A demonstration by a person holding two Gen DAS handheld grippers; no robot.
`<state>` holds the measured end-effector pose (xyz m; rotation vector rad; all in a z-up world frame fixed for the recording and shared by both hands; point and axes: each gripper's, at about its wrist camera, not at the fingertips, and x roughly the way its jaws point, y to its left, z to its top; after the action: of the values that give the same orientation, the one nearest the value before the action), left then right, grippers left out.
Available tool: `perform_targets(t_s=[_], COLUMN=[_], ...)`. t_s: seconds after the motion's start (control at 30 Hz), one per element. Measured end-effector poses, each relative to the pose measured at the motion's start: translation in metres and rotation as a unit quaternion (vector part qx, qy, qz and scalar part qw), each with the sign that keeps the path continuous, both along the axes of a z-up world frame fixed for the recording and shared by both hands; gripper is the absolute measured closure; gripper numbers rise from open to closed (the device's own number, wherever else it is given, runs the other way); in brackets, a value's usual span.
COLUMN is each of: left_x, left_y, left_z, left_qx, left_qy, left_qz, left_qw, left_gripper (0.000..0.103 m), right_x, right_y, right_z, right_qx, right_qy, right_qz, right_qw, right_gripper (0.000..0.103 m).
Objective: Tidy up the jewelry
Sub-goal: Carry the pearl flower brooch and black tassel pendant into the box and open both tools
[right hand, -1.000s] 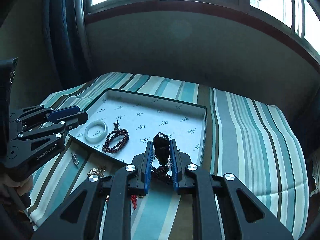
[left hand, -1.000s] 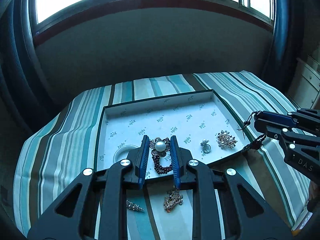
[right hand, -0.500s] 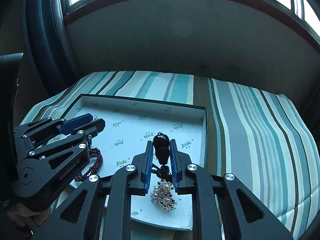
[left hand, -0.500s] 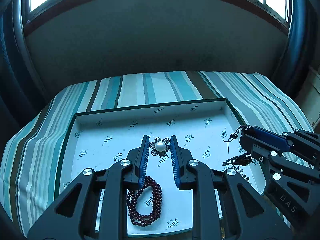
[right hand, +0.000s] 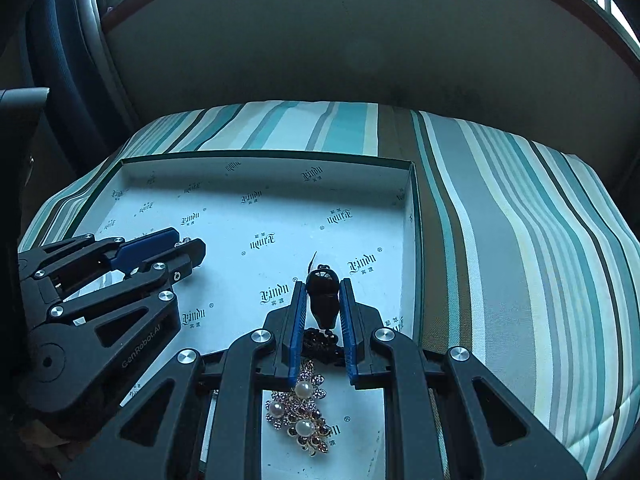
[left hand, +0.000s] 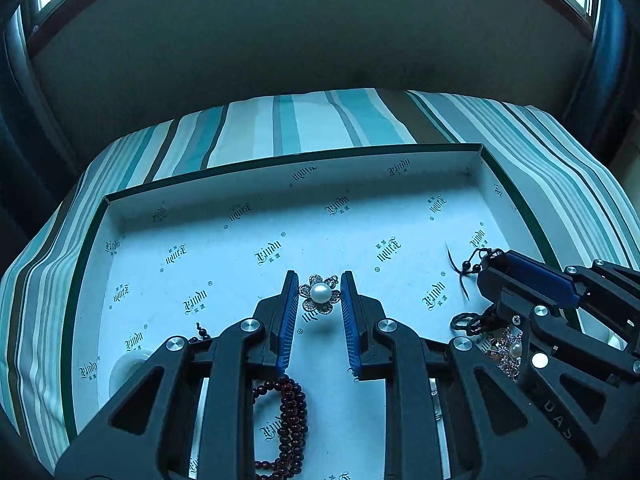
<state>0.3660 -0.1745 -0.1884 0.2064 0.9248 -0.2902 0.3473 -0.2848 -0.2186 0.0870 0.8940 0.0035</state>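
Note:
My left gripper (left hand: 319, 280) is over the white-lined tray (left hand: 280, 168). A pearl flower brooch (left hand: 320, 295) sits between its fingertips, and the gap looks slightly wider than the brooch. A dark red bead bracelet (left hand: 290, 420) lies in the tray under it. My right gripper (right hand: 323, 286) is shut on a black pendant (right hand: 324, 296) with a black cord, low over the tray's right part; it also shows in the left wrist view (left hand: 520, 276). A pearl cluster brooch (right hand: 300, 412) lies beneath it.
The tray rests on a striped cloth (right hand: 500, 240) over a cushion by a dark wall under windows. A white bangle (left hand: 128, 364) lies at the tray's left. The left gripper shows at the left of the right wrist view (right hand: 160, 248).
Both grippers moved forward over the tray and lower. The left jaws have widened around the pearl flower brooch. The right gripper still holds the black pendant.

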Motion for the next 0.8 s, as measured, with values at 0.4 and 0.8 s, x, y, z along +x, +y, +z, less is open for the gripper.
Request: perform_targets(t_s=[0.4, 0.8], left_x=[0.0021, 0.002], left_y=[0.0009, 0.002], left_z=[-0.0082, -0.0046], left_qx=[0.0, -0.008], left_qy=[0.011, 0.006], left_qz=[0.002, 0.003], left_qw=[0.9999, 0.9999], left_gripper=[0.08, 0.056], right_x=[0.0083, 0.0093], right_y=[-0.0007, -0.0002], right_z=[-0.0069, -0.008], right_qx=[0.003, 0.006], right_qy=[0.006, 0.009], right_qz=[-0.002, -0.001], right_qw=[1.0, 1.0], right_gripper=[0.086, 0.085])
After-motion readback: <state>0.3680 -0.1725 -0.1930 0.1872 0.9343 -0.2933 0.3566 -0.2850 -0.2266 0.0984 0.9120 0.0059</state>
